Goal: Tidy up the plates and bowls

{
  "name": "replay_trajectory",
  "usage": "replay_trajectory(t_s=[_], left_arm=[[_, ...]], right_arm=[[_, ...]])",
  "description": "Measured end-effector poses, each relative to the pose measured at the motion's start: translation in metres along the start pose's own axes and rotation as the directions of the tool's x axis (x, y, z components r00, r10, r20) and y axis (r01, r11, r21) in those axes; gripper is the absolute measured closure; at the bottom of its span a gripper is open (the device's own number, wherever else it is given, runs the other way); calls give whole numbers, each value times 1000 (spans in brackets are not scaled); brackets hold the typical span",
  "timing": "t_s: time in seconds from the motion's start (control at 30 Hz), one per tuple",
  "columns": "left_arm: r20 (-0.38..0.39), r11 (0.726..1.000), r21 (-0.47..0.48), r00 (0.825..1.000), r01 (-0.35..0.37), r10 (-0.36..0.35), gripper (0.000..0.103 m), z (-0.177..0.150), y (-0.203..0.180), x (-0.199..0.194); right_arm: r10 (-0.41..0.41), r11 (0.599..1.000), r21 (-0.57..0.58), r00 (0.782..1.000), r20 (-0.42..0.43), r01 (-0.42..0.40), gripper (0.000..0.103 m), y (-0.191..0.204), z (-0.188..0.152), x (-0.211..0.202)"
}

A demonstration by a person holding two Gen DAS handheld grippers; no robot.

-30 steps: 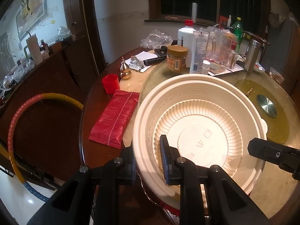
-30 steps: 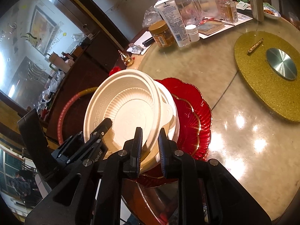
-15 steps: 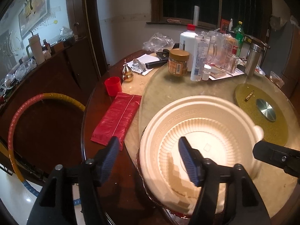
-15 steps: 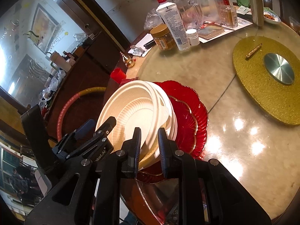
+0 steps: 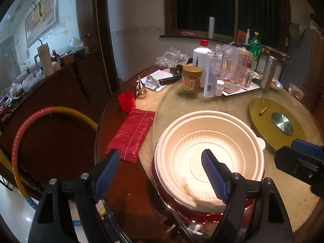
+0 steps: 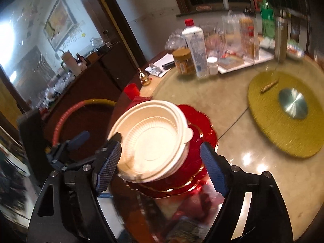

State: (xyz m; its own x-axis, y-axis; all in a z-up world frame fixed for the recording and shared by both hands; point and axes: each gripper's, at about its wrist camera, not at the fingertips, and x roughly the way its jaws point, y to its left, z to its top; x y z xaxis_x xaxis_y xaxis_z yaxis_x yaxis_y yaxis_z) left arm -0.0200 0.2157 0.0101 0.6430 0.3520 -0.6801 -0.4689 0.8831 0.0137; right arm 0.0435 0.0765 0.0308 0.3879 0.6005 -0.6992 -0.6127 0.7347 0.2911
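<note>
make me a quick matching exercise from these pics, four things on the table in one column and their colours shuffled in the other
Things:
1. stacked bowls
2. scalloped plates under the bowls
3. round mat
4. small cup

Colours:
A. glittery gold
B. solid red
C. cream white
D. clear red with gold trim

Pairs: 1-C, 2-D, 3-A, 4-B

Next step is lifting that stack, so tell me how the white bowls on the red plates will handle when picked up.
The white bowls look thin and moulded, probably light and a bit flexible at the rim. They sit nested and slightly off-centre on the red plates, so they may slide or separate. The plates look glossy, likely slippery and breakable.
</note>
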Motion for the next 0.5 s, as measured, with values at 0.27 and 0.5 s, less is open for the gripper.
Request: replay_trajectory(t_s=[0.27, 0.5], left_arm=[[24, 1000, -7, 999, 23, -22, 18, -6, -1, -12], [20, 1000, -27, 1000, 16, -16, 0, -8, -3, -17]], right_arm=[[-78, 982, -173, 997, 28, 82, 13, 3, -14, -14], [-146, 936, -310, 985, 92, 168, 13, 2, -30, -25]])
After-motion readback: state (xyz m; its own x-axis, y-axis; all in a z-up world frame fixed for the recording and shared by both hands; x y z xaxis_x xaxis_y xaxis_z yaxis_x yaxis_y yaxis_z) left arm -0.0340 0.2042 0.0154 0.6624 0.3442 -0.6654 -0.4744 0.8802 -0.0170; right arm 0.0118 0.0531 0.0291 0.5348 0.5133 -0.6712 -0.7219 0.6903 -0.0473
